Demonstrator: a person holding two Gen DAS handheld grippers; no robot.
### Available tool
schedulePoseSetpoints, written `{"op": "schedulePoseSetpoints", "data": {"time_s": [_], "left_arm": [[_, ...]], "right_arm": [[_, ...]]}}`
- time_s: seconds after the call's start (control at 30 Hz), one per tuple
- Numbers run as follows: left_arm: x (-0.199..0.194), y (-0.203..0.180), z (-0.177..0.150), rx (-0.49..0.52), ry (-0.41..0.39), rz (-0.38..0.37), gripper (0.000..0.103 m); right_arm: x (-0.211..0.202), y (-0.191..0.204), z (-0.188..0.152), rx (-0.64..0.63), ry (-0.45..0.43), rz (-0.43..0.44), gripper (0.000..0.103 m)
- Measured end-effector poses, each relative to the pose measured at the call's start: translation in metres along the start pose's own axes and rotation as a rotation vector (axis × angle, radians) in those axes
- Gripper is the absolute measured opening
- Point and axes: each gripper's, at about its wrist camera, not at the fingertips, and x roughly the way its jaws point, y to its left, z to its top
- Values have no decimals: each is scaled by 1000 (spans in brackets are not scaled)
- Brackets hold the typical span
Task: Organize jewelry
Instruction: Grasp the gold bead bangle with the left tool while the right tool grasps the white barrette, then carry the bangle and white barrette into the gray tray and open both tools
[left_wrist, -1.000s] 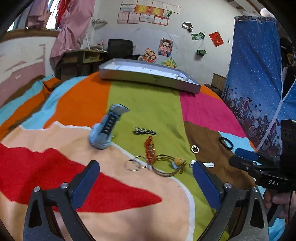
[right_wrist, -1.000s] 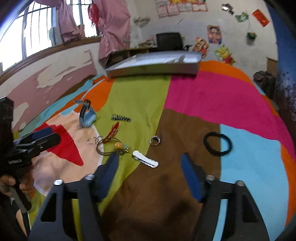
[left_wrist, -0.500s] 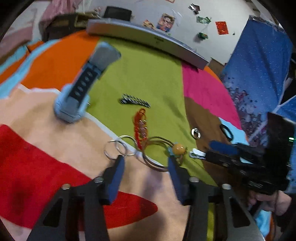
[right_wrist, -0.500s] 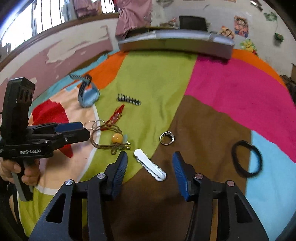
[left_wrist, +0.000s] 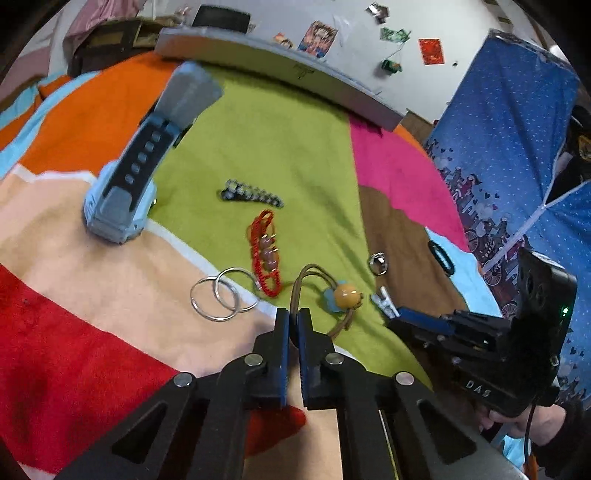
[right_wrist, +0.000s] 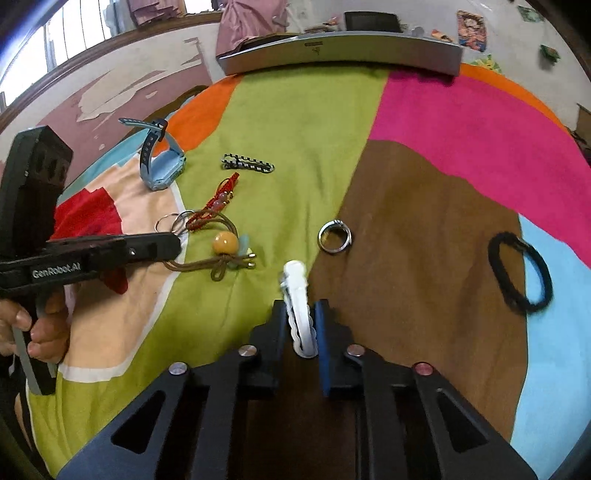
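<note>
Both grippers tilt down at the bed: the left gripper, its jaws just closed almost together, pinches the brown cord of the orange-bead bracelet lying on the green patch, while the right gripper, jaws also just narrowed, clamps the near end of the white scalloped hair clip at the green-brown seam. "GenRobot.AI" reads on the left tool's body and "DAS" on the right's. On the colour-block blanket lie a blue watch, checkered clip, red bracelet, two hoops, silver ring and black hair tie, with a grey tray far off below a postered wall.
</note>
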Motion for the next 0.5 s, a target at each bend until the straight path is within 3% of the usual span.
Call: {"op": "schedulePoseSetpoints", "data": {"time_s": [0.13, 0.23, 0.5], "left_arm": [[-16, -14, -2, 43, -53, 74, 5], [-32, -30, -1, 95, -96, 108, 4], [-66, -54, 13, 106, -132, 50, 4]], "right_arm": [[-9, 4, -6, 8, -22, -4, 11], [-23, 2, -11, 52, -72, 54, 11], [-66, 3, -16, 92, -198, 73, 11]]}}
